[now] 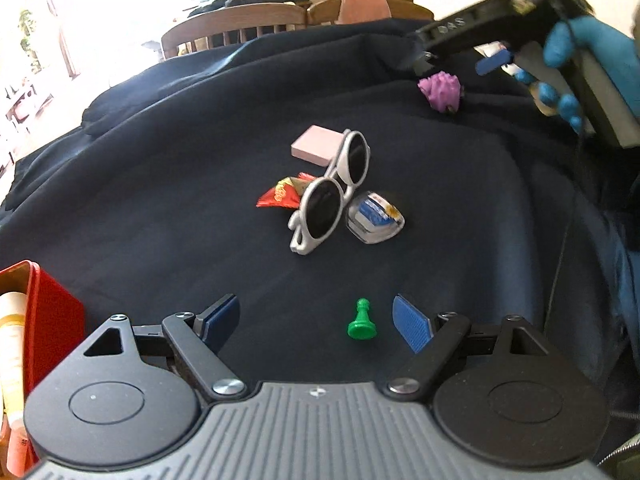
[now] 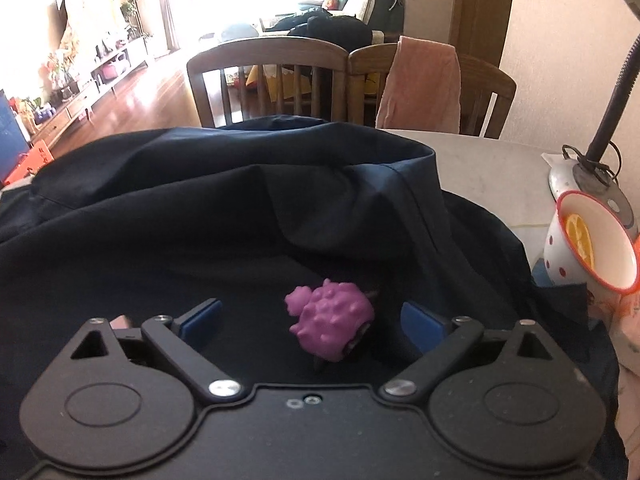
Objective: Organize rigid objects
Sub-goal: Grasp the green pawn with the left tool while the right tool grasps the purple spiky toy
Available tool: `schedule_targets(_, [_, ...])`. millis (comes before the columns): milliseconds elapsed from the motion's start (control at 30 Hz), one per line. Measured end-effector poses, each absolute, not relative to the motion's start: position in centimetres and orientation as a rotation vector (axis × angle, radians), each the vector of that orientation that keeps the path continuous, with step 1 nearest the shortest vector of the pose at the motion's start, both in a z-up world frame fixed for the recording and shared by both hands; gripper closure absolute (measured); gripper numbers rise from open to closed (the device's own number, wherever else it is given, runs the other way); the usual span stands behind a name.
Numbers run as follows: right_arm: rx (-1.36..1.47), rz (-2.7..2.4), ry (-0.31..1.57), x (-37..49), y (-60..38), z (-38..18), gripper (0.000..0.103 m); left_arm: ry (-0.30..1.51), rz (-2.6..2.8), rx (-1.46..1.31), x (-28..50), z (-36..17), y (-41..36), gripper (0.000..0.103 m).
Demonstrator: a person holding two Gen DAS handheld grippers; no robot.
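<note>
Lying on a dark navy cloth (image 1: 160, 200) are all the loose items under inspection. Left gripper (image 1: 320, 322) is hovering low with its blue-padded fingers (image 1: 412, 328) spread wide and holding nothing; a green pawn (image 1: 361, 320) is standing upright between them, nearer the right-hand pad and not touching it. At 12 o'clock from the pawn, white sunglasses (image 1: 332, 192) are lying tilted across the cluster: a red wrapper (image 1: 280, 196) is sitting at their 9 o'clock, a pink block (image 1: 316, 146) at their 11 o'clock, and a clear blue-and-white packet (image 1: 374, 216) just beside them at 4 o'clock. A red box (image 1: 48, 312) is showing at 9 o'clock from the left gripper, with a pale tube (image 1: 12, 344) inside it.

Right gripper (image 2: 312, 322), held by a blue-gloved hand (image 1: 576, 68), is likewise spread and empty. A purple spiky toy (image 2: 332, 322) is resting on the cloth between its fingers (image 2: 424, 322), clear of both pads. At 3 o'clock in the right wrist view, a white red-dotted cup (image 2: 588, 248) holding an orange slice is standing on the bare table (image 2: 480, 160), off the cloth.
</note>
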State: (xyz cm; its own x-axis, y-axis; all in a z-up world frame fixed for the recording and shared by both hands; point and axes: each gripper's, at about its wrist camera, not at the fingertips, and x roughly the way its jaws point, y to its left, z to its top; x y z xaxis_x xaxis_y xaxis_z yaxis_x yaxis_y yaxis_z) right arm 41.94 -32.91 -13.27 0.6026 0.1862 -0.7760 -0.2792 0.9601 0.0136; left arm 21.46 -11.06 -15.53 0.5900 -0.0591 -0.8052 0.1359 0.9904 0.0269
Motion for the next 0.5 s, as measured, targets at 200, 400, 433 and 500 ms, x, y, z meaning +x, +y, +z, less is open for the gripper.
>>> schedule_targets(200, [-0.114,0.257,0.913,42.7,-32.8,-14.9,0.013,0.944,-0.121,0.114,21.4,-16.4,-11.8,0.019])
schedule_targets(400, [-0.112,0.246,0.932,43.0,-33.0,-15.8,0.027,0.947,-0.126,0.127,21.5,-17.1,-12.1,0.020])
schedule_targets(433, [-0.109,0.244,0.932,43.0,-33.1,-15.8,0.028,0.948,-0.128,0.122,21.6,-17.1,-12.0,0.023])
schedule_targets(500, [-0.102,0.244,0.932,43.1,-33.2,-15.9,0.032,0.943,-0.141,0.110,21.5,-17.0,-12.0,0.035])
